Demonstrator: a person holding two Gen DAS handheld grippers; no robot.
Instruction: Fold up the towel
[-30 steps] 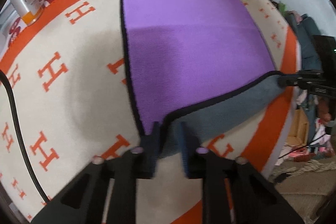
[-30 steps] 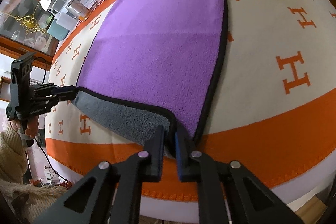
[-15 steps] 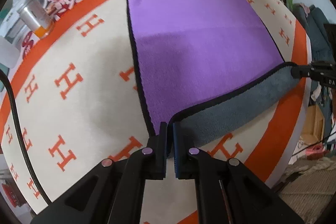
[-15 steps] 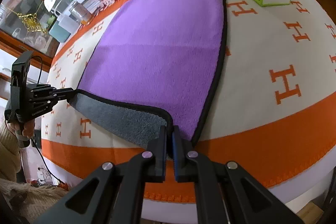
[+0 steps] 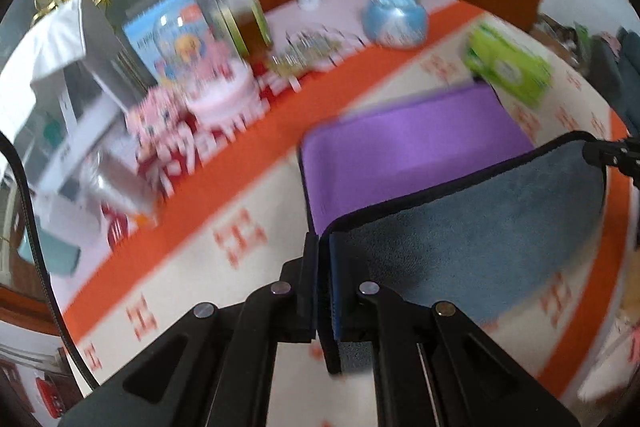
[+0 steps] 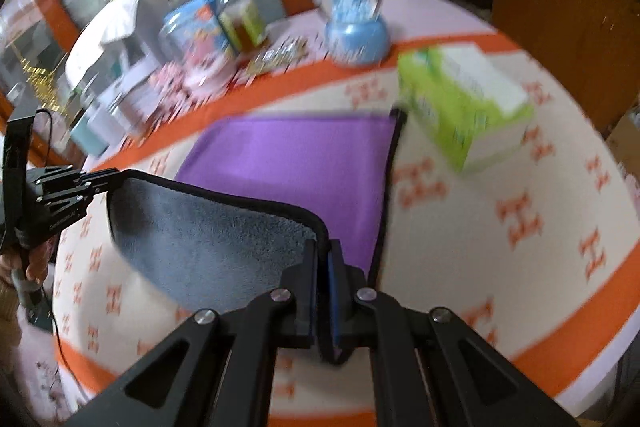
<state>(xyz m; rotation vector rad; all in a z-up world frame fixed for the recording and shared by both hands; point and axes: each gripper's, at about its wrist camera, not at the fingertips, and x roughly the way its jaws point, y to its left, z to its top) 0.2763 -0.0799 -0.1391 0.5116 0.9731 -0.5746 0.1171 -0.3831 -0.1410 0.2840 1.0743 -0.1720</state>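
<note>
The towel (image 5: 408, 143) is purple on top and grey underneath, with a black hem, and lies on the orange and cream tablecloth. My left gripper (image 5: 323, 251) is shut on its near left corner. My right gripper (image 6: 323, 255) is shut on its near right corner. Both corners are lifted off the table, so the grey underside (image 6: 200, 239) hangs between them and faces me. The far part of the towel (image 6: 304, 151) still lies flat. The right gripper shows at the right edge of the left wrist view (image 5: 612, 155); the left one shows in the right wrist view (image 6: 72, 187).
A green tissue box (image 6: 464, 107) stands just past the towel's far right corner. A blue snow globe (image 6: 356, 27), jars, a bottle (image 5: 240, 15) and pink trinkets (image 5: 208, 83) crowd the far edge of the table (image 6: 520, 211). A black cable (image 5: 32, 211) hangs at the left.
Both grippers have risen and moved forward with the towel's near corners. The near edge has lifted off the table and much more grey underside shows. The views now tilt up toward the far side.
</note>
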